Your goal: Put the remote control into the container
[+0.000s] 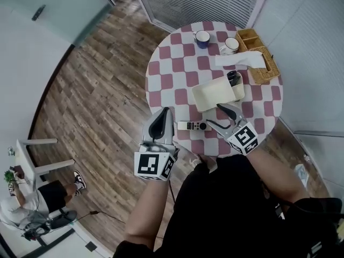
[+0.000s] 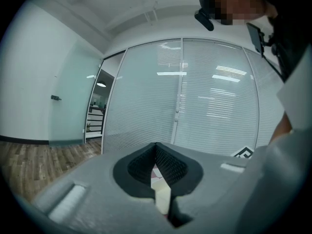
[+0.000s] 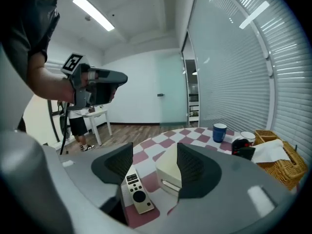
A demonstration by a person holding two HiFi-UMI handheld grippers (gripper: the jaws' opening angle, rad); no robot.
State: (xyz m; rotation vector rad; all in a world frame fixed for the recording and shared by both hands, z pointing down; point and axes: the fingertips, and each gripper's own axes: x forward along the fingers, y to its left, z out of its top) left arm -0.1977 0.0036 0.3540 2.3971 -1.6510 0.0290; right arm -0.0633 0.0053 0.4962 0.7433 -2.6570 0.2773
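Observation:
A slim light remote control [image 1: 192, 126] [image 3: 135, 195] lies flat near the front edge of the round checked table [image 1: 177, 52]. Just beyond it stands the cream rectangular container [image 1: 217, 93] [image 3: 168, 172]. My right gripper [image 1: 221, 118] [image 3: 154, 154] hovers open just right of the remote, with nothing between its fingers; in the right gripper view the remote lies below the left finger. My left gripper [image 1: 164, 113] [image 2: 156, 147] is shut and empty, held in the air at the table's front left edge; its own view faces the blinds.
At the table's far side stand a blue mug [image 1: 202, 38], a white mug [image 1: 231, 45], a wooden box [image 1: 248, 36] and a wicker basket [image 1: 263, 63] with white paper [image 1: 239, 59]. A dark object [image 1: 234, 78] sits at the container's far end. A person [image 1: 32, 198] stands by a small white table.

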